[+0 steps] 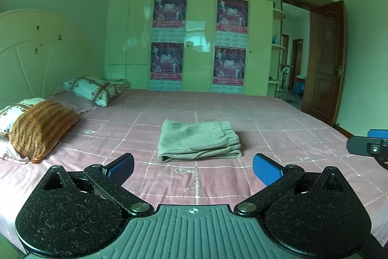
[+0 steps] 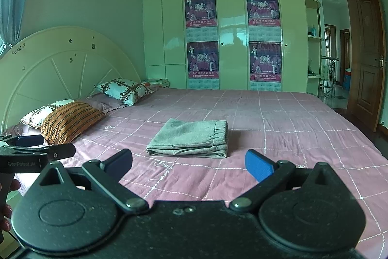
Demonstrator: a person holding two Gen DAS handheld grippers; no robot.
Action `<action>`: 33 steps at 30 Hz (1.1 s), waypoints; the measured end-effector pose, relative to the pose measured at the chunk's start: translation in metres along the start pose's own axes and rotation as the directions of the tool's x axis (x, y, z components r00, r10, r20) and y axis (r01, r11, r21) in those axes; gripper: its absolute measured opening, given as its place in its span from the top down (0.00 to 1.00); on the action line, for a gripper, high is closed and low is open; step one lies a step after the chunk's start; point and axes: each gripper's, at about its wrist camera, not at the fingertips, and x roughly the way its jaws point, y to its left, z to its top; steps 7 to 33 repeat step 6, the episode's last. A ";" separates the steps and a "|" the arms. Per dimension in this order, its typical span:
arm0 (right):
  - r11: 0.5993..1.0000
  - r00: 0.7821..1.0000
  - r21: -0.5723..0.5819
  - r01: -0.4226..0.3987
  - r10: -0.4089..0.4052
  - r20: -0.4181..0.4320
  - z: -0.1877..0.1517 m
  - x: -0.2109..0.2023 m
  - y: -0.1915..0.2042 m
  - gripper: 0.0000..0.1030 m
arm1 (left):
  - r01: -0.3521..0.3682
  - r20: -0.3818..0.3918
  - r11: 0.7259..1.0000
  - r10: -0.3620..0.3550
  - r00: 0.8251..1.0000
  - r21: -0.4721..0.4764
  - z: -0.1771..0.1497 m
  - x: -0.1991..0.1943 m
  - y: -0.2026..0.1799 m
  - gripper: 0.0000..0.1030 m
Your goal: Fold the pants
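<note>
Grey pants (image 1: 199, 140) lie folded into a compact rectangle on the pink checked bedspread (image 1: 278, 137), elastic waistband at the right. They also show in the right wrist view (image 2: 191, 138). My left gripper (image 1: 193, 168) is open and empty, held back from the pants near the bed's front edge. My right gripper (image 2: 188, 164) is open and empty, also short of the pants. The right gripper's tip shows at the right edge of the left wrist view (image 1: 368, 146). The left gripper shows at the left edge of the right wrist view (image 2: 36, 149).
Pillows (image 1: 38, 128) lie at the left by the white headboard (image 2: 60, 64). A white wardrobe (image 1: 198, 40) with posters stands behind the bed. A brown door (image 1: 325, 60) is open at the right.
</note>
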 end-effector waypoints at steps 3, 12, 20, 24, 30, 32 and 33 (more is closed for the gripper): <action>1.000 1.000 0.002 -0.003 0.003 0.001 0.000 -0.001 -0.001 0.09 | 0.006 -0.002 1.000 -0.006 1.000 0.006 -0.001 0.000 -0.003 0.00; 1.000 1.000 0.000 -0.001 0.001 0.001 0.000 0.000 -0.001 0.09 | -0.011 0.002 1.000 0.011 1.000 0.017 -0.001 -0.001 -0.005 0.00; 1.000 1.000 0.000 -0.001 0.001 0.001 0.000 0.000 -0.001 0.09 | -0.011 0.002 1.000 0.011 1.000 0.017 -0.001 -0.001 -0.005 0.00; 1.000 1.000 0.000 -0.001 0.001 0.001 0.000 0.000 -0.001 0.09 | -0.011 0.002 1.000 0.011 1.000 0.017 -0.001 -0.001 -0.005 0.00; 1.000 1.000 0.000 -0.001 0.001 0.001 0.000 0.000 -0.001 0.09 | -0.011 0.002 1.000 0.011 1.000 0.017 -0.001 -0.001 -0.005 0.00; 1.000 1.000 0.000 -0.001 0.001 0.001 0.000 0.000 -0.001 0.09 | -0.011 0.002 1.000 0.011 1.000 0.017 -0.001 -0.001 -0.005 0.00; 1.000 1.000 0.000 -0.001 0.001 0.001 0.000 0.000 -0.001 0.09 | -0.011 0.002 1.000 0.011 1.000 0.017 -0.001 -0.001 -0.005 0.00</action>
